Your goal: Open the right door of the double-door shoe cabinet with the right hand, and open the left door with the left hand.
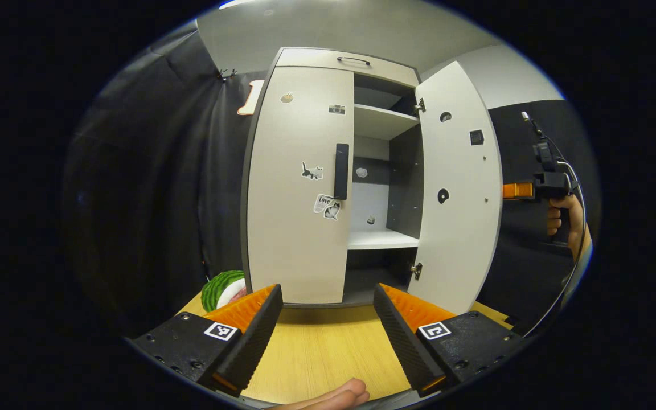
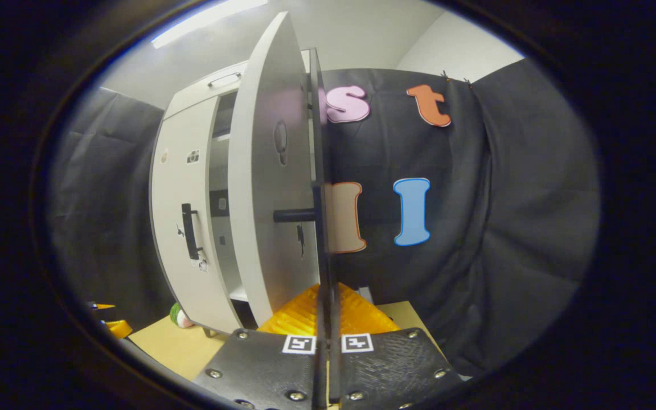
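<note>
With the right door [image 1: 459,193] swung open, the left gripper [image 1: 326,319], fingers spread apart, faces the closed left door [image 1: 299,188], whose upright handle [image 1: 341,171] lies straight ahead above it.

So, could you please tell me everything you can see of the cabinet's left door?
The left door is a tall, pale panel, seemingly laminated board, standing upright and shut against the cabinet front. A dark vertical bar handle sits near its inner edge, and several small stickers dot its face, including a cat. Nothing touches it: the left gripper hovers before it over the wooden table, jaws apart. The right door beside it stands swung open.
</note>
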Available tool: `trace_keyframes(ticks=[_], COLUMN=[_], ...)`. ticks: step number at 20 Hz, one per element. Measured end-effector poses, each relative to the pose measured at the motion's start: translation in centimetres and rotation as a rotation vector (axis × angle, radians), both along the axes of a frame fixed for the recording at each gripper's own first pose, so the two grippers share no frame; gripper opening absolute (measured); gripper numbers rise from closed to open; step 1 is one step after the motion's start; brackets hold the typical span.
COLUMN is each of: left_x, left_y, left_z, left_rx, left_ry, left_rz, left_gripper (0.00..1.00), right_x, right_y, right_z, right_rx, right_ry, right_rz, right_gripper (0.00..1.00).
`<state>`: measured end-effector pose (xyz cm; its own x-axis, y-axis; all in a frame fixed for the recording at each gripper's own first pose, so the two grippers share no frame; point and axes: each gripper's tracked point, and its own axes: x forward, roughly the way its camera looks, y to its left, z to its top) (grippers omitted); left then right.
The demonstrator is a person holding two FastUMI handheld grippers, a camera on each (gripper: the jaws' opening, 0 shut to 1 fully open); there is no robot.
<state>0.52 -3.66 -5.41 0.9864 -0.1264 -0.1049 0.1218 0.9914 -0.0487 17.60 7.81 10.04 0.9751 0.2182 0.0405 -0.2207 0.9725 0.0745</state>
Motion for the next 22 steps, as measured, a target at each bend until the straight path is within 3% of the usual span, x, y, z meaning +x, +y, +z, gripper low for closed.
trace_keyframes(ticks=[2,3,4,5,6,9,10,13,15,16,19,22], left_x=[1.2,1.8,2.4,3.0,3.5,5.0,5.3,6.3,6.8,7.3,8.9,10.8], left_y=[0.4,0.5,0.3,0.2,0.2,0.6,0.5,0.1,0.1,0.1,0.0,0.2], left_z=[0.3,0.6,0.9,1.2,1.3,1.5,1.5,1.3,1.4,1.5,2.5,3.8], left_rx=[0.002,-0.013,-0.038,-0.062,-0.078,-0.071,-0.073,-0.089,-0.077,-0.065,-0.046,-0.004], left_ry=[0.001,-0.002,-0.009,-0.007,-0.003,0.004,0.008,0.029,0.029,0.028,0.012,-0.017], left_rz=[0.011,0.011,0.003,-0.008,-0.012,-0.002,-0.002,-0.017,-0.013,-0.011,-0.003,0.014], left_gripper=[0.99,1.0,1.0,0.99,0.99,0.99,0.99,0.97,0.97,0.96,0.96,0.96], right_x=[-0.9,-1.3,-1.9,-2.4,-2.8,-4.0,-4.5,-6.1,-8.5,-9.9,-13.2,-15.7], right_y=[-1.1,-1.4,-1.6,-2.1,-2.5,-4.0,-4.4,-5.2,-4.4,-4.1,-3.6,-0.8], right_z=[0.1,-0.1,-0.2,-0.3,-0.3,-0.6,-0.7,-1.1,-0.6,-0.6,-2.0,-3.9], right_rx=[0.007,0.015,0.022,0.023,0.022,0.043,0.058,0.087,0.08,0.075,0.066,0.066], right_ry=[-0.017,-0.02,-0.021,-0.025,-0.034,-0.05,-0.045,-0.048,-0.088,-0.098,-0.114,-0.114], right_rz=[-0.039,-0.049,-0.053,-0.063,-0.075,-0.113,-0.123,-0.149,-0.121,-0.126,-0.176,-0.145], right_gripper=[0.07,0.15,0.32,0.35,0.45,0.52,0.64,0.72,0.87,1.0,1.0,1.0])
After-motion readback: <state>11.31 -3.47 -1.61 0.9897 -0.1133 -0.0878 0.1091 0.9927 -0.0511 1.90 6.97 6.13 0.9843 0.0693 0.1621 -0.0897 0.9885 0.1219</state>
